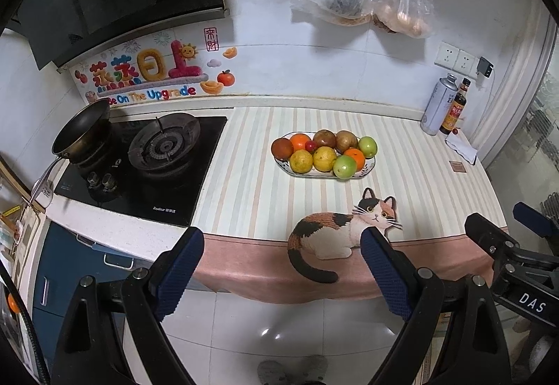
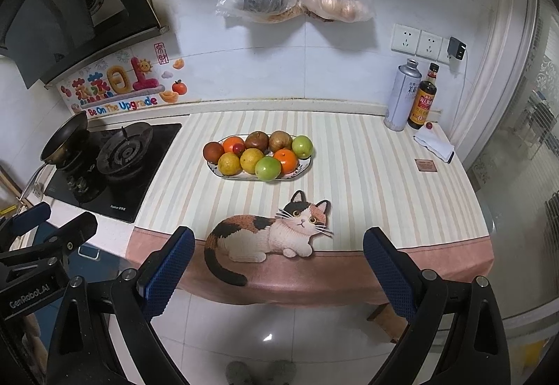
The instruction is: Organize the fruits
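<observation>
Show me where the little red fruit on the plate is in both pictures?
Left wrist view: the little red fruit sits just right of centre, in the left half of the plate, tucked among orange and yellow fruits.
Right wrist view: the same fruit is left of centre, again in the plate's left half.
Shared landmark: the cat picture on the cloth lies nearer the camera than the plate in both views.

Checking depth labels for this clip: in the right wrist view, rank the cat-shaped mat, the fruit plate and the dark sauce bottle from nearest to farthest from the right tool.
1. Cat-shaped mat: at the counter's front edge, just ahead of the open right tool.
2. Fruit plate: mid-counter, behind the mat.
3. Dark sauce bottle: back right, by the wall.
</observation>
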Demonstrator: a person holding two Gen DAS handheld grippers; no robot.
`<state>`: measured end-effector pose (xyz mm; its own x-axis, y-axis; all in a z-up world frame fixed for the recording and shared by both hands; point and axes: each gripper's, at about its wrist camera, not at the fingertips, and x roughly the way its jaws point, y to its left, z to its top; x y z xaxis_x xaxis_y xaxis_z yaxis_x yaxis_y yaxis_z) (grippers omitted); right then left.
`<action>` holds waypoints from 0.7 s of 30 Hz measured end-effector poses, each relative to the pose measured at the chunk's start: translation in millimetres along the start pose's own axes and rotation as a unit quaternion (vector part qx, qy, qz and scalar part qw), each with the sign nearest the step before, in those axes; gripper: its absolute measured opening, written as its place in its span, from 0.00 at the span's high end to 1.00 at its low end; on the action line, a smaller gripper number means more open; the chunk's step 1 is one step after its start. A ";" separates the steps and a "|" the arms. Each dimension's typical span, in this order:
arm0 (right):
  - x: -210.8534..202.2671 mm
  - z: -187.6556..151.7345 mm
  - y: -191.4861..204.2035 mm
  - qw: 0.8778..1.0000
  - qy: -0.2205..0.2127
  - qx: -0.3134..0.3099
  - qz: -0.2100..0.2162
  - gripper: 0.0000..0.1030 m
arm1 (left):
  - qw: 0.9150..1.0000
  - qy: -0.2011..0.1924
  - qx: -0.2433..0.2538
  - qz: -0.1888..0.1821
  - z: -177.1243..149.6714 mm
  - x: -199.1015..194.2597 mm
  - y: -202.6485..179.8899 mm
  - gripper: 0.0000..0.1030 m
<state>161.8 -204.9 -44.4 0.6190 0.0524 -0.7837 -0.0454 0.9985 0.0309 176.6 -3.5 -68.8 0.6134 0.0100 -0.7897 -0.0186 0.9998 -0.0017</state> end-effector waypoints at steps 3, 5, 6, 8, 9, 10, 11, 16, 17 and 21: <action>-0.5 -0.2 0.2 1.000 0.000 0.000 0.001 0.04 | 1.000 0.000 0.000 -0.001 -0.4 -0.7 -2.5 0.11; -1.2 -0.9 0.9 1.000 -0.001 0.001 0.001 0.04 | 1.000 0.000 -0.001 -0.002 0.2 -0.7 -2.8 0.11; -1.0 -0.9 0.0 1.000 -0.001 0.001 0.002 0.04 | 1.000 0.000 -0.002 -0.001 0.4 -0.7 -3.3 0.11; -2.1 -1.7 0.7 1.000 -0.001 0.001 0.002 0.04 | 1.000 -0.001 -0.001 -0.001 0.3 -0.8 -3.1 0.11; -2.1 -1.8 0.2 1.000 -0.001 0.001 0.002 0.04 | 1.000 0.000 -0.001 -0.002 0.6 -0.7 -3.2 0.11; -1.4 -1.0 -0.5 1.000 -0.001 0.002 0.003 0.04 | 1.000 0.000 -0.001 -0.002 0.6 -0.8 -3.1 0.11; -1.8 -1.5 0.4 1.000 0.000 0.002 0.003 0.04 | 1.000 -0.001 -0.001 -0.002 0.8 -1.1 -3.9 0.11; -2.2 -1.9 -0.7 1.000 -0.002 0.002 0.002 0.04 | 1.000 -0.001 -0.002 -0.001 2.5 -0.9 -7.0 0.11; -2.2 -1.8 -0.8 1.000 -0.002 0.003 0.003 0.04 | 1.000 -0.001 -0.002 -0.002 2.9 -1.0 -7.8 0.11; -3.5 -2.2 -0.6 1.000 -0.001 0.006 0.003 0.04 | 1.000 -0.001 -0.002 -0.001 2.9 -1.0 -8.1 0.11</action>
<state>157.9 -205.7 -43.0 0.6210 0.0591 -0.7816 -0.0406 0.9982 0.0431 178.5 -11.5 -66.2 0.6150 0.0071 -0.7885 -0.0204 0.9998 -0.0069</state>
